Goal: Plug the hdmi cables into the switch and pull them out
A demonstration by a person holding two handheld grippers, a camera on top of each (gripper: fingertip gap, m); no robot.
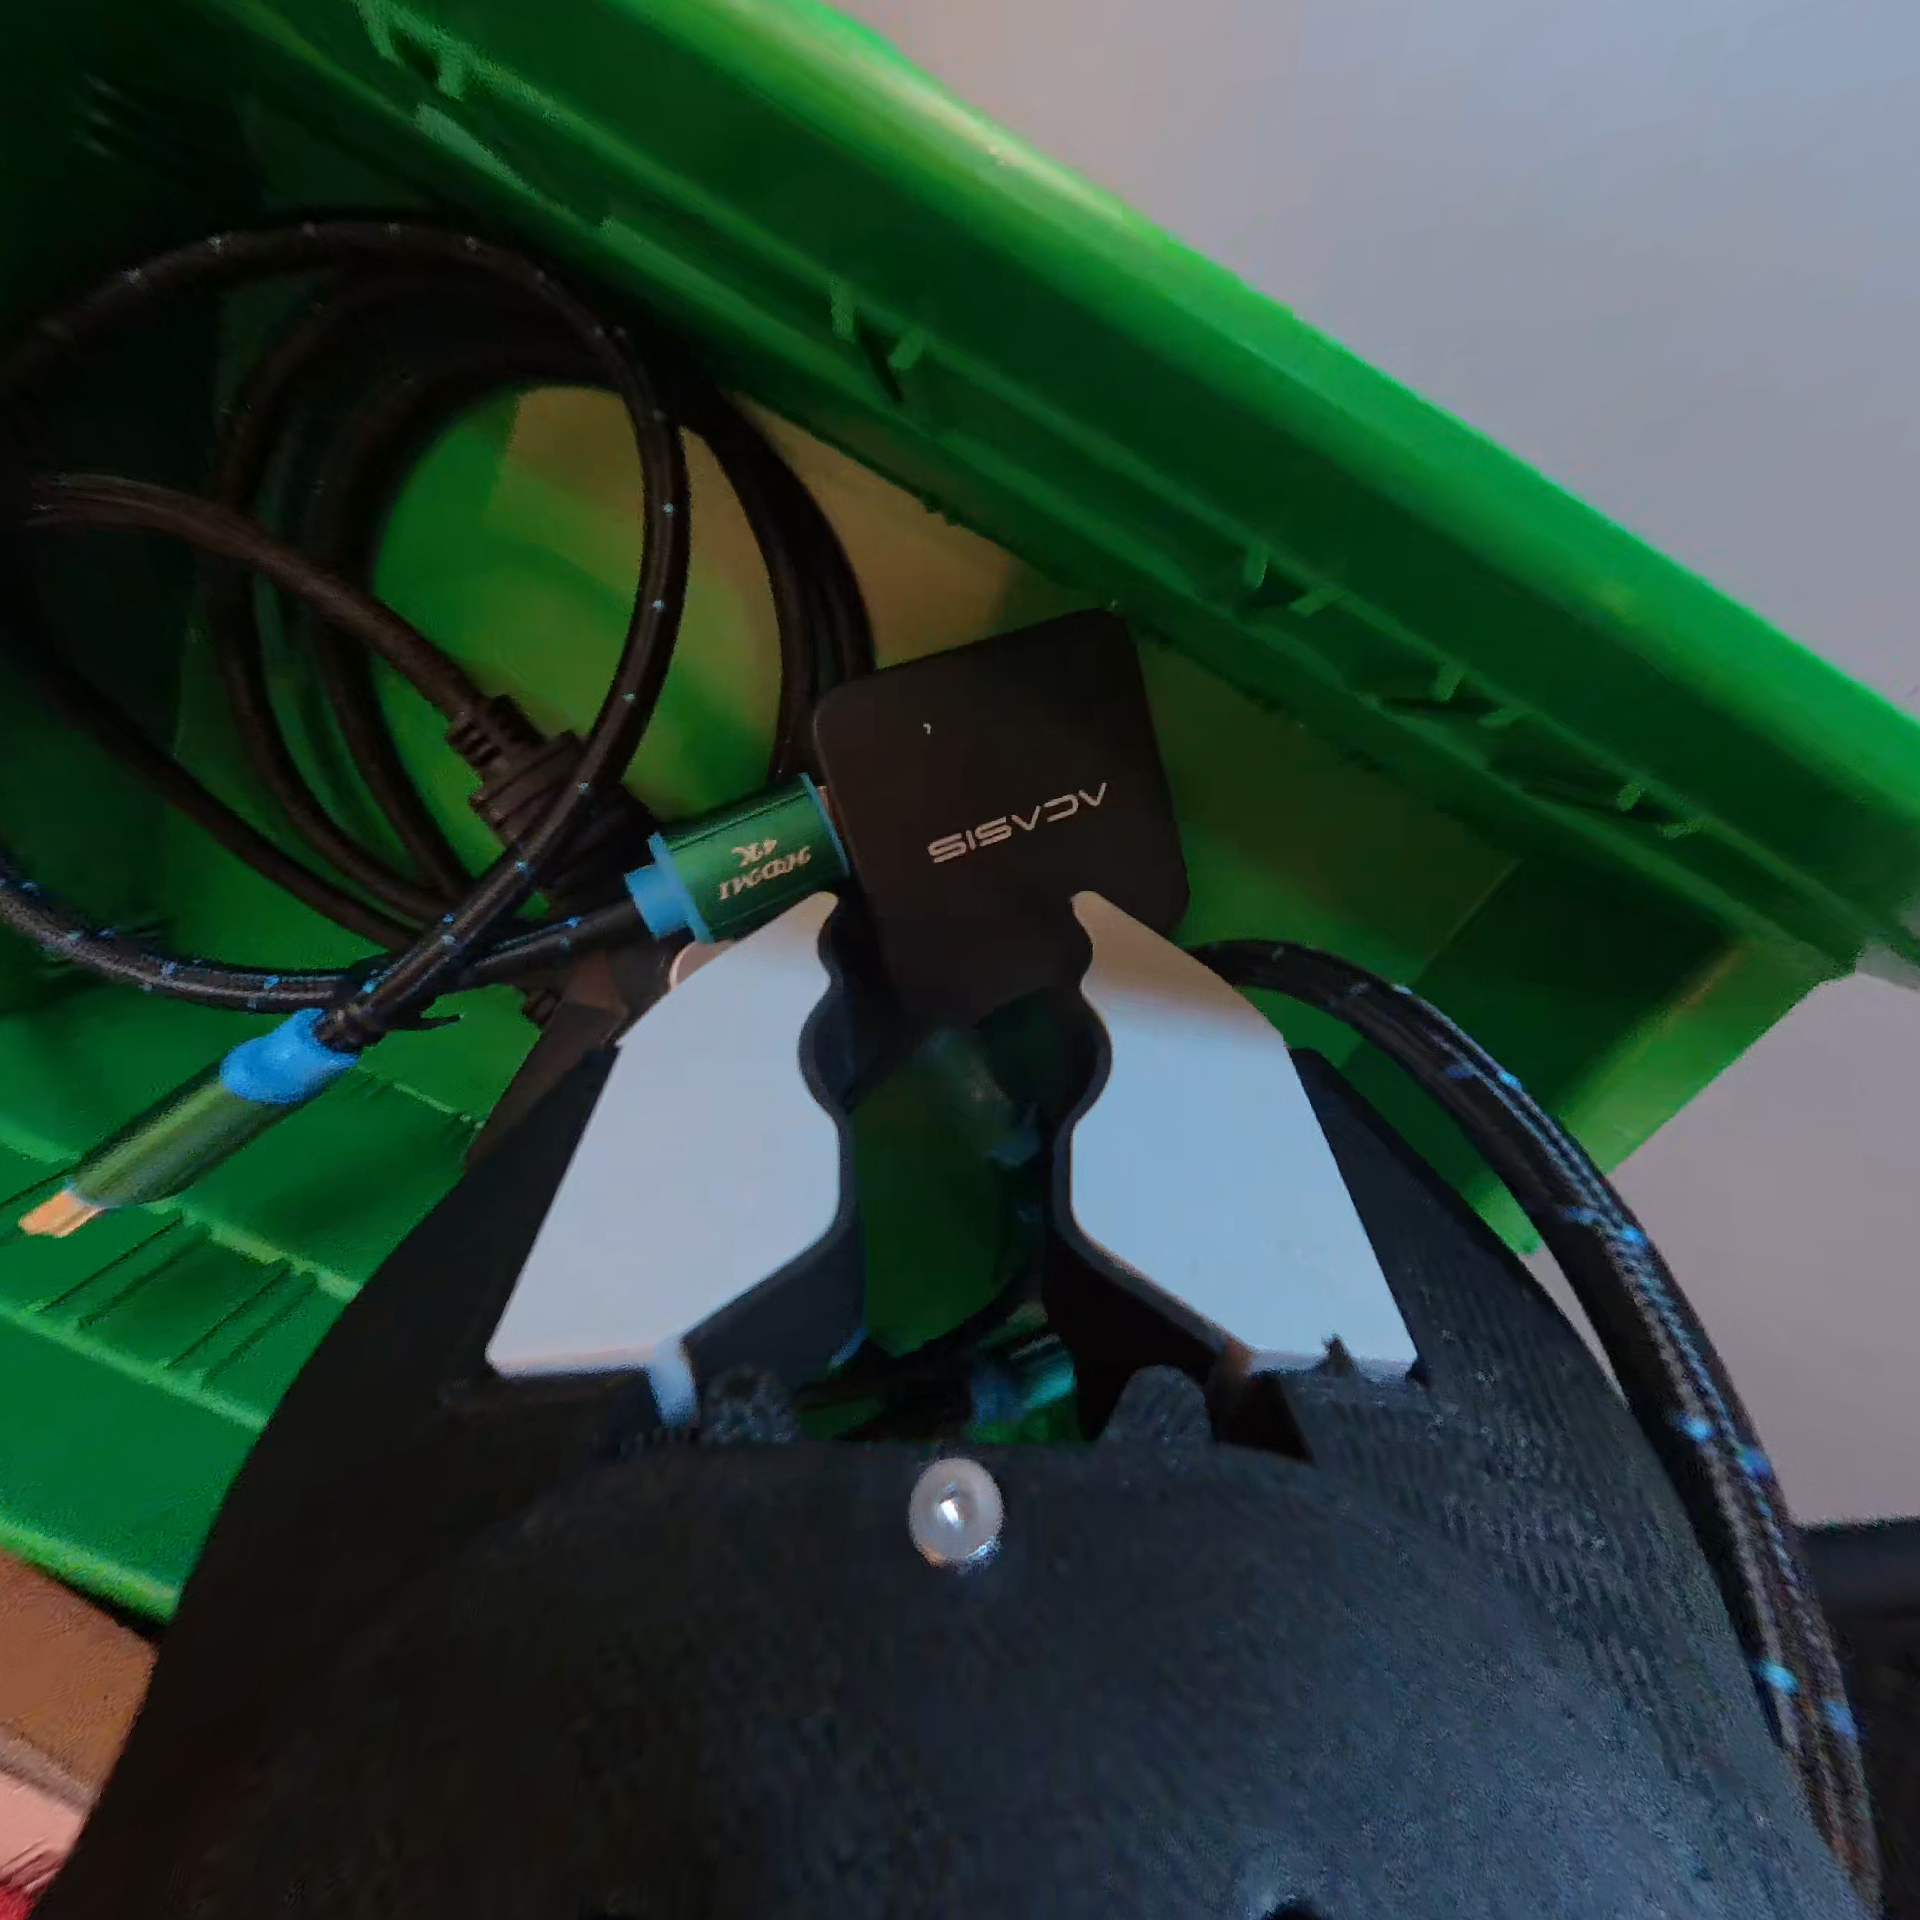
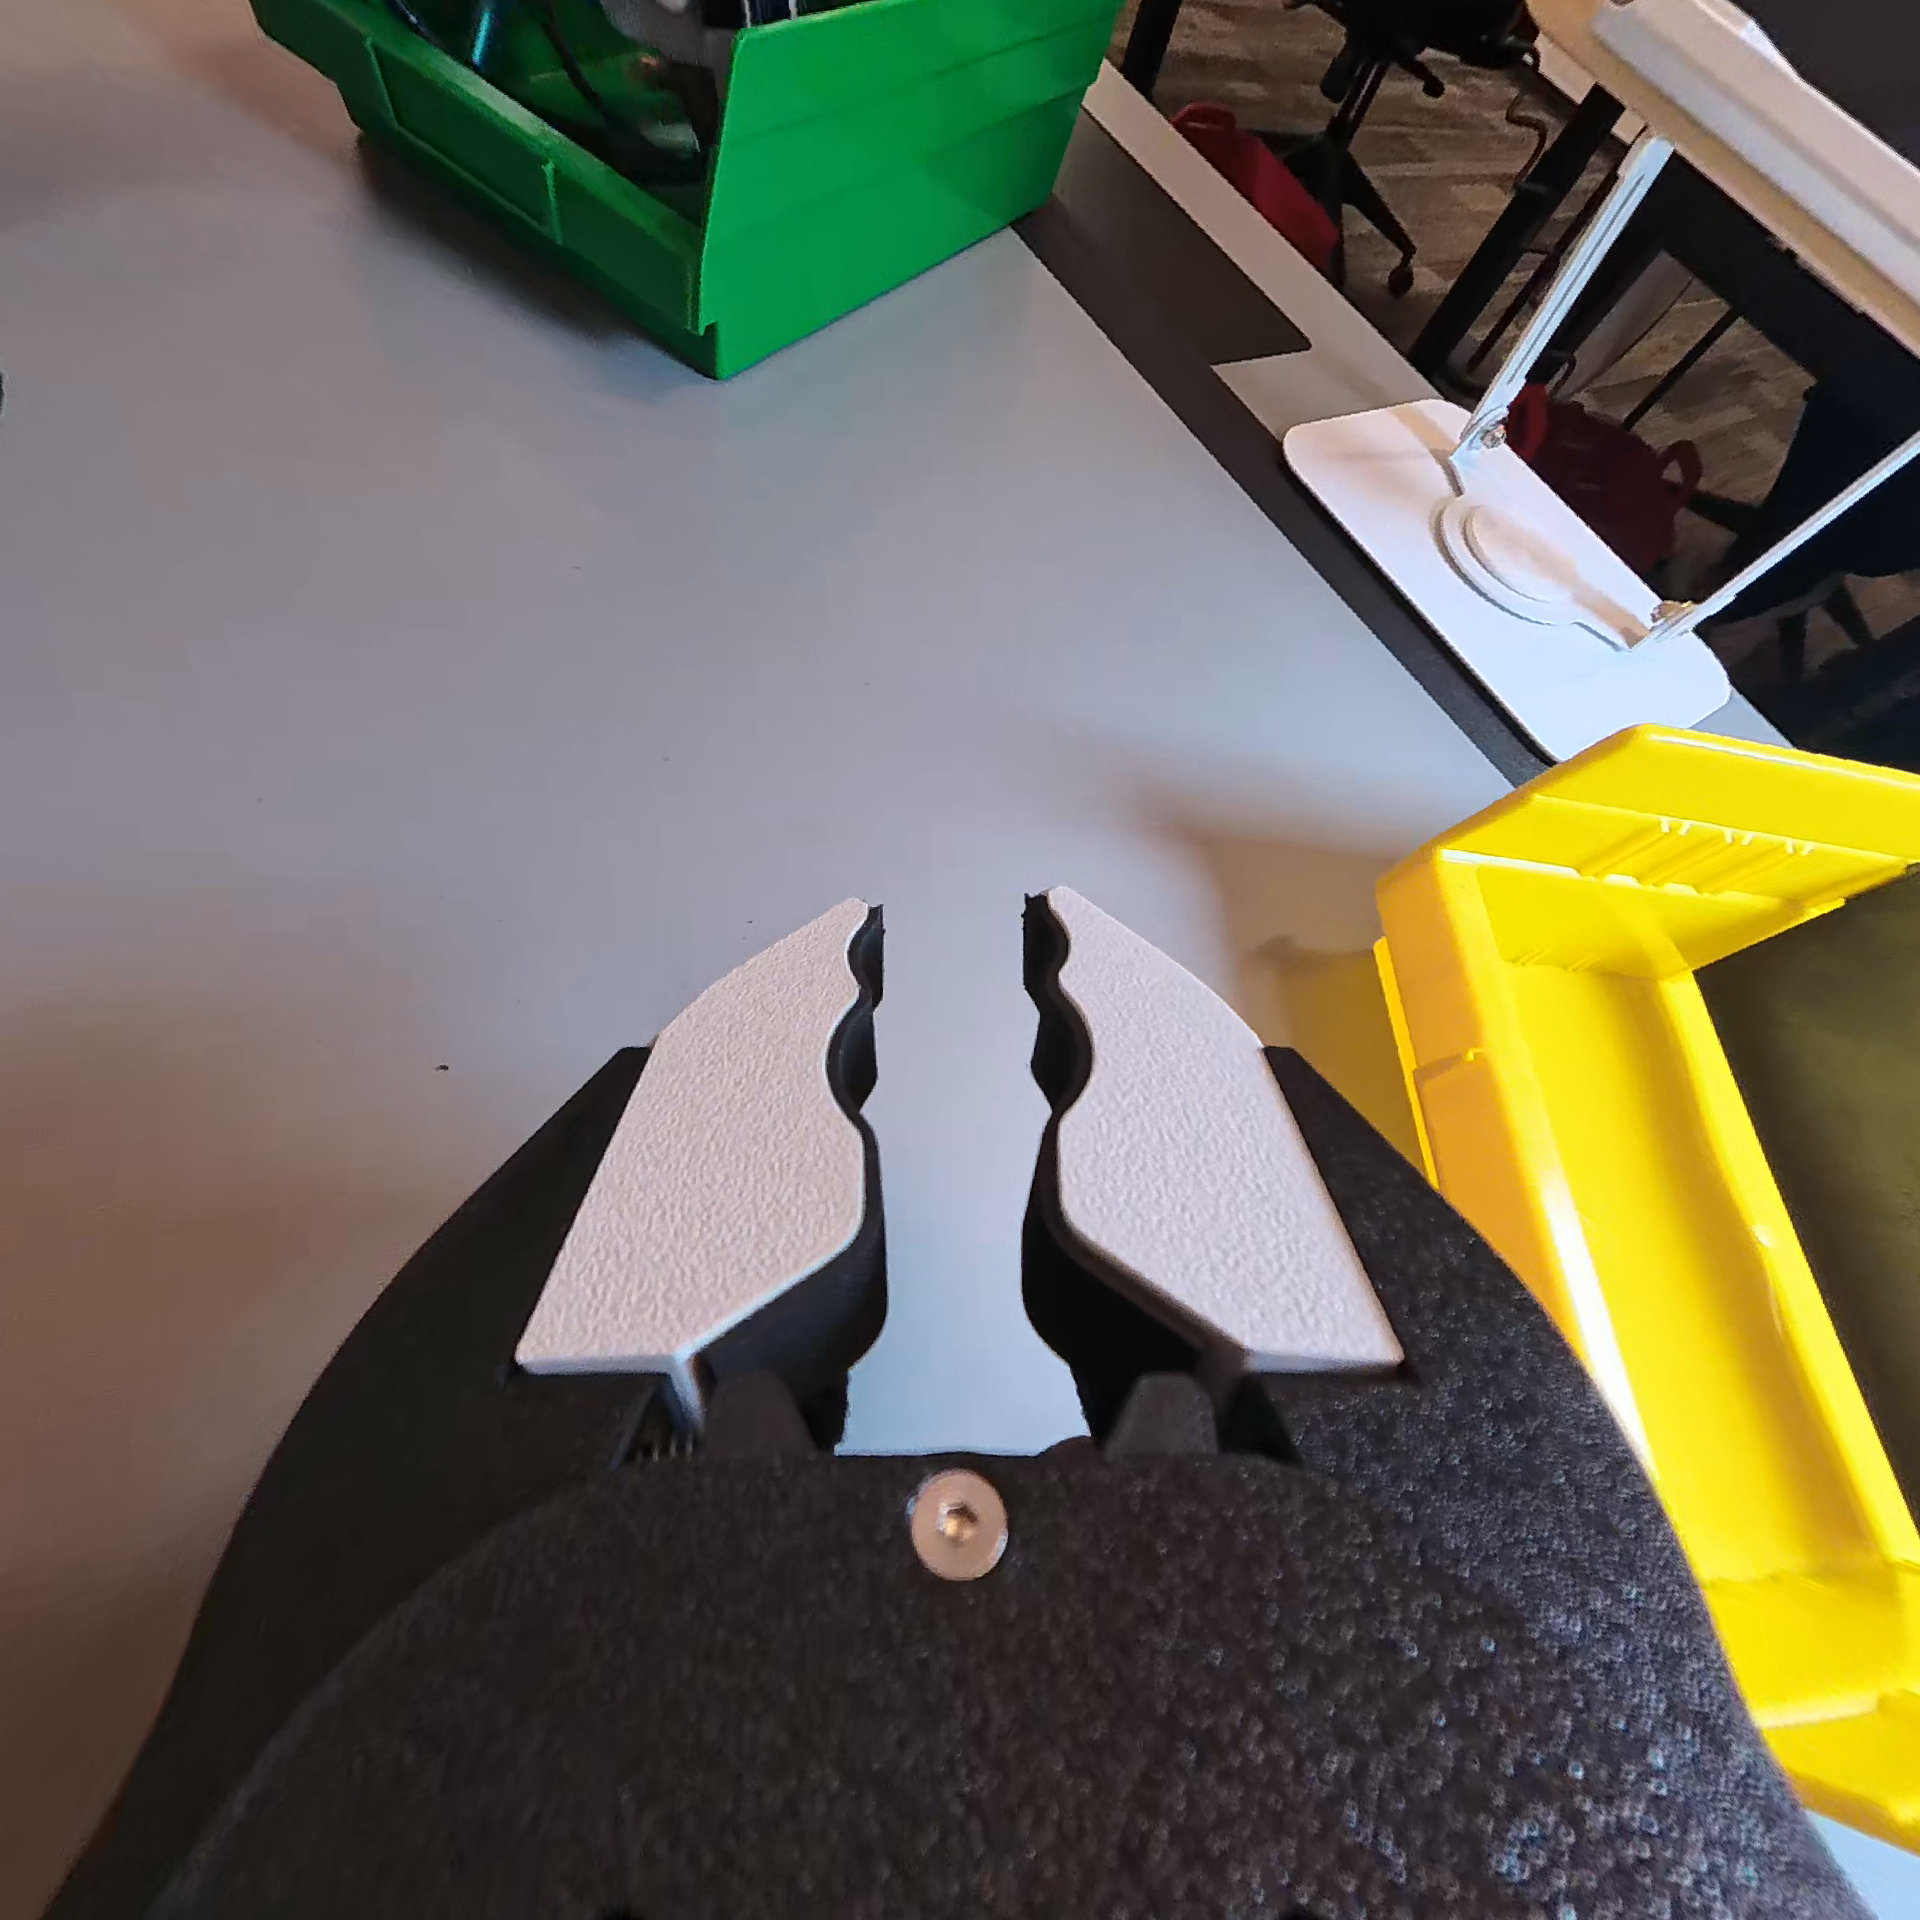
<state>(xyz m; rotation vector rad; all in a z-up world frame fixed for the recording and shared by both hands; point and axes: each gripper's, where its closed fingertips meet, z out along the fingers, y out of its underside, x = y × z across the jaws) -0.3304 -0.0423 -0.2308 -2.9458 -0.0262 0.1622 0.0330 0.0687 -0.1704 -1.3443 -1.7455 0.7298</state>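
In the left wrist view my left gripper (image 1: 954, 920) is shut on the near end of a black square switch (image 1: 997, 769) and holds it inside a green bin (image 1: 1143, 416). A green HDMI plug (image 1: 743, 857) sits in the switch's left side. Another green plug (image 1: 956, 1122) lies between my fingers at the switch's near side, partly hidden. Its braided black cable (image 1: 1621, 1299) loops off to the right. A loose green plug with a gold tip (image 1: 177, 1143) lies at the lower left. My right gripper (image 2: 954, 914) is open and empty above the grey table (image 2: 520, 675).
Coiled black cables (image 1: 644, 499) fill the left of the bin. In the right wrist view the green bin (image 2: 831, 208) stands at the far end of the table. A yellow bin (image 2: 1558, 1143) is close on the right, with a white lamp base (image 2: 1455, 540) at the table edge. There is about 40 centimetres between the tips of the two grippers.
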